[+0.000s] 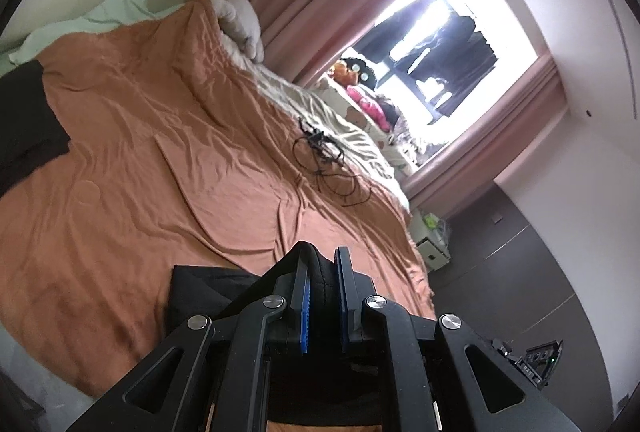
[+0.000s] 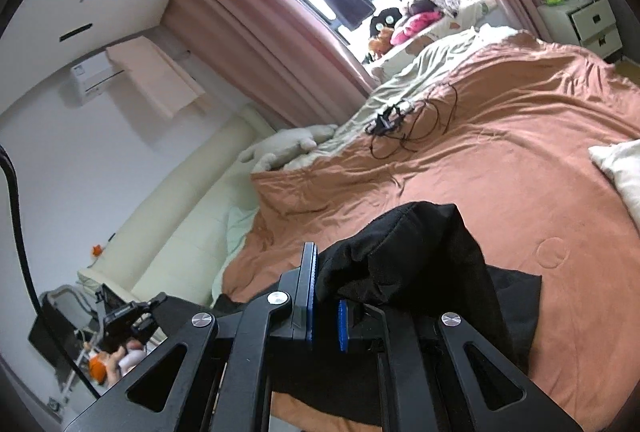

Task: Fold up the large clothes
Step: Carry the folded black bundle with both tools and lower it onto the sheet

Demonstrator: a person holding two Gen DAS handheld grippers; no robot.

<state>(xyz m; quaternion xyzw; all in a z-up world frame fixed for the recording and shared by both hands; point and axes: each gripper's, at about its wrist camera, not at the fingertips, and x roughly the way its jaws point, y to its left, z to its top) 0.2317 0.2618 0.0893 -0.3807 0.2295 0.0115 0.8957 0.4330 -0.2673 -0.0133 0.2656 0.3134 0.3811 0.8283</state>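
Observation:
A black garment lies on an orange bedspread. In the left wrist view my left gripper is shut on a fold of the black garment, with more of it spread below left. In the right wrist view my right gripper is shut on a bunched edge of the same black garment, which drapes over the right finger and hides its tip. Another dark part of cloth lies at the far left in the left wrist view.
A tangle of black cable lies on the bedspread, also seen in the right wrist view. A white pillow lies at the right. A white nightstand stands by the bed. Pink curtains frame the window.

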